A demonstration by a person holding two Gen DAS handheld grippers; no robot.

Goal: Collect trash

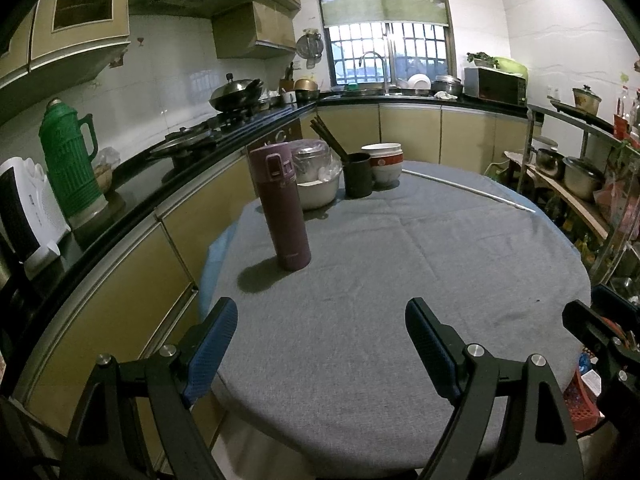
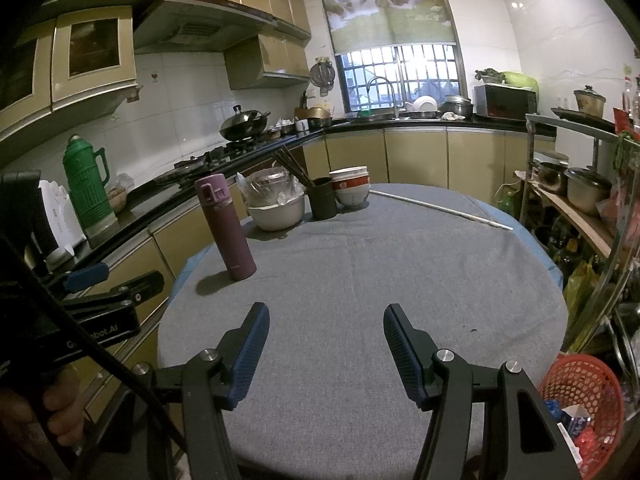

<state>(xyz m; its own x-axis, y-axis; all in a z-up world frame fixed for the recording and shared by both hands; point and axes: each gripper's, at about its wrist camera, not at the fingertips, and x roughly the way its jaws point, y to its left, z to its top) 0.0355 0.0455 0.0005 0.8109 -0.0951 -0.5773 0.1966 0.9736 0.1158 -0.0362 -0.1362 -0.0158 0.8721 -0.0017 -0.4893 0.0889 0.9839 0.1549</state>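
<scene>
Left gripper: it hangs over the near edge of the table, jaws spread wide, nothing between the blue pads — only bare cloth under them.
Right gripper: also over the near edge of the table, to the right of the left one; the jaws stand apart with only cloth between them, and they are less wide than the left ones.
Hand: fingers of a person are wrapped around the handle of the left gripper, at the lower left of the right wrist view.
Table: round, covered with a grey cloth; the near and middle part is bare.
Purple flask: stands upright on the left part of the table, well apart from both grippers.
Dishes at the far edge: a white basin with a steel pot in plastic inside, a dark cup with chopsticks just beside it, then stacked bowls.
Trash: no loose piece shows on the cloth — the only wrappers and cartons I see lie in the red basket, which is below the table's right side, near the right gripper.
Counter: along the left wall, with a green thermos.
</scene>
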